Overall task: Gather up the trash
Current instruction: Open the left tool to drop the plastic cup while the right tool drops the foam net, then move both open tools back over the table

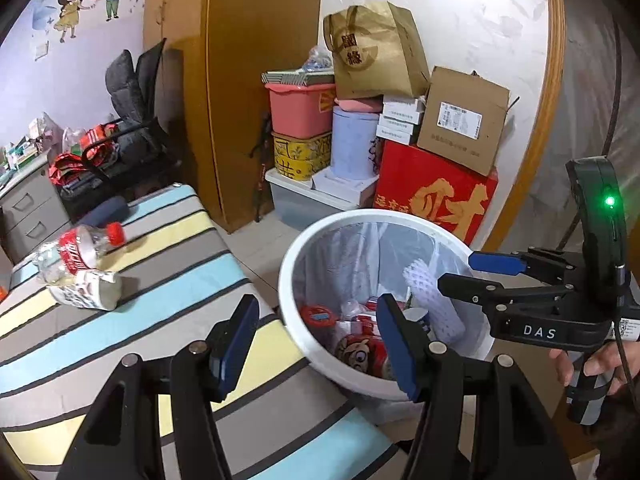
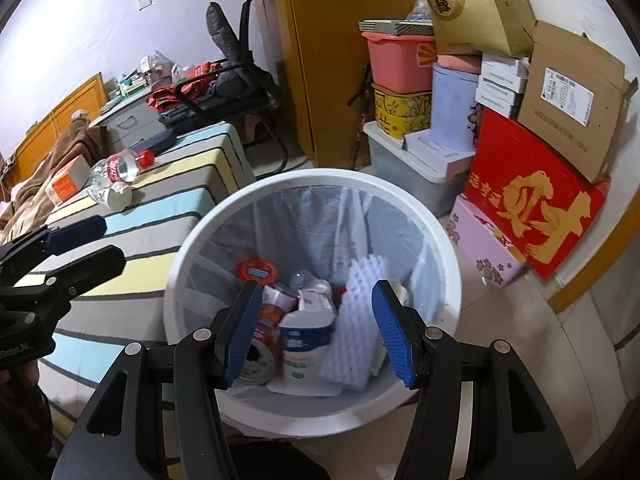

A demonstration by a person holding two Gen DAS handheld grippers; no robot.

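A white trash bin point(image 2: 200, 240) with a clear liner stands on the floor beside the striped bed point(image 1: 120, 320); it also shows in the left wrist view point(image 1: 292, 320). Inside lie white foam netting point(image 2: 356, 320), a can, wrappers and a tissue pack. My right gripper point(image 2: 316, 328) is open and empty above the bin; it also shows in the left wrist view point(image 1: 460, 274). My left gripper point(image 1: 316, 340) is open and empty over the bed edge by the bin; it also shows in the right wrist view point(image 2: 100, 240). A crushed plastic bottle point(image 1: 80, 252) with a red cap and a crumpled paper cup point(image 1: 90, 290) lie on the bed.
Stacked boxes, a red box point(image 1: 436, 196), a pink tub point(image 1: 300, 108) and a paper bag point(image 1: 372, 56) stand against the wall behind the bin. A wooden wardrobe point(image 1: 248, 80), a chair point(image 1: 132, 120) and a drawer unit stand at the left. An orange-white carton point(image 2: 66, 184) lies on the bed.
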